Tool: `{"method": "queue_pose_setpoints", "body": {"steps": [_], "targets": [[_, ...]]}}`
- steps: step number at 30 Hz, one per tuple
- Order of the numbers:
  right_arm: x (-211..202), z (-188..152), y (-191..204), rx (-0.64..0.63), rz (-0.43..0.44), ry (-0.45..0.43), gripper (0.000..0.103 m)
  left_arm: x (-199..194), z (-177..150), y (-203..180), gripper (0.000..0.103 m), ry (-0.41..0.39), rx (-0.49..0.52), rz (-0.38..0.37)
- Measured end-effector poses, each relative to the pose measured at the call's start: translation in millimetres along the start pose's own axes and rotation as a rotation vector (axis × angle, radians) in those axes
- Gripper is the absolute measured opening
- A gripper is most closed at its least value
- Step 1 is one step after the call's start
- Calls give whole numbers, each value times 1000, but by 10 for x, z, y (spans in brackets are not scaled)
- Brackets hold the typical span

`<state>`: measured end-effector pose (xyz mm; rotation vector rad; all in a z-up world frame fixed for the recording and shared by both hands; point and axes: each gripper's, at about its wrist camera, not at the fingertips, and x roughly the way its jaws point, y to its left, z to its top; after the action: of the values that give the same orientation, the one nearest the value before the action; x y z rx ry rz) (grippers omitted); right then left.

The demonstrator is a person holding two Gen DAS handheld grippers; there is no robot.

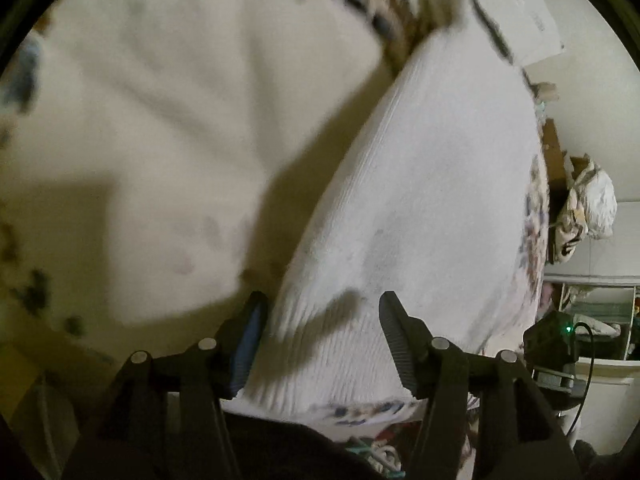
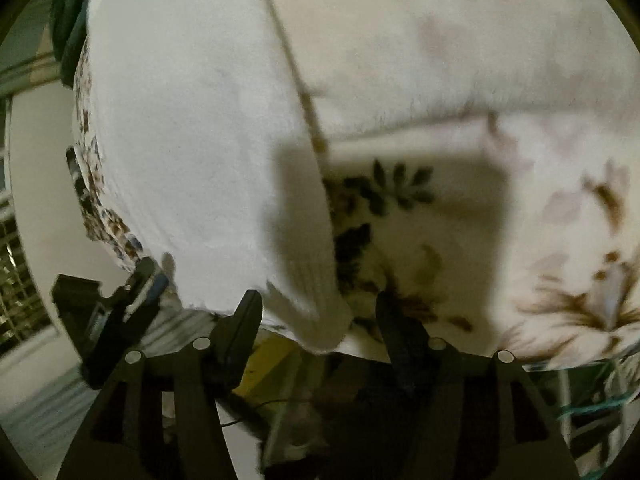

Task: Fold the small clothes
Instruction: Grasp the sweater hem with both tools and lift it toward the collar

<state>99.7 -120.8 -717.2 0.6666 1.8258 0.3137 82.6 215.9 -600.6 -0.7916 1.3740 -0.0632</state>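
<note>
A white ribbed garment (image 1: 420, 200) lies flat on a cream bedspread with a floral print (image 1: 140, 120). My left gripper (image 1: 324, 320) is over its near edge. Its fingers stand apart with the cloth's hem between them, and the pads do not press on it. In the right wrist view the same white garment (image 2: 192, 140) fills the left half, and its near corner (image 2: 316, 304) hangs between the spread fingers of my right gripper (image 2: 320, 312). Nothing is clamped there. The left gripper (image 2: 132, 292) shows at the garment's lower left edge.
The floral bedspread (image 2: 460, 240) runs to the right. A dark green cloth (image 2: 68, 8) lies at the far left corner. A patterned cloth (image 1: 400, 4) lies beyond the garment. A bundled printed cloth (image 1: 588, 208) and shelves (image 1: 592, 320) stand beside the bed.
</note>
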Motion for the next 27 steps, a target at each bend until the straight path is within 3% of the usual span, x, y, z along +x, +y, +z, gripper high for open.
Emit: {"method": "queue_pose_setpoints", "body": {"steps": [3,4,5,6,7,8,9,13,19,22,23,24,27], "targets": [[194,-3,29,20,23,-15,65,108,6,-265,53,-17,90,59],[194,-3,29,20,23,-15,65,130,-25,-365,48,-16,135,88],[203,-13,42,34,30,-24,65,163,-42,-433,27,-8,172,123],[240,-26,99,46,37,-31,62,198,-75,-502,17,-4,196,159],[272,-48,138,56,46,-40,54,195,-102,-548,15,-9,206,160],[351,-76,190,63,36,-42,24,186,-109,-561,13,-10,197,164],[425,-91,217,78,14,-36,18,168,-109,-575,12,-13,188,170],[458,-148,288,131,37,-80,16,-7,-141,-638,11,-27,151,133],[110,-288,380,98,101,-117,15,-300,-154,-769,10,-44,103,52],[-240,-344,507,53,150,-144,14,-607,-32,-909,10,-83,73,-12],[-570,-337,507,24,187,-173,14,-688,12,-972,10,-97,72,-28],[-570,-337,507,24,187,-173,14,-809,88,-1087,10,-123,76,-50],[-1168,-173,835,-48,264,-266,14,-1017,352,-1420,10,-192,97,-99]]}}
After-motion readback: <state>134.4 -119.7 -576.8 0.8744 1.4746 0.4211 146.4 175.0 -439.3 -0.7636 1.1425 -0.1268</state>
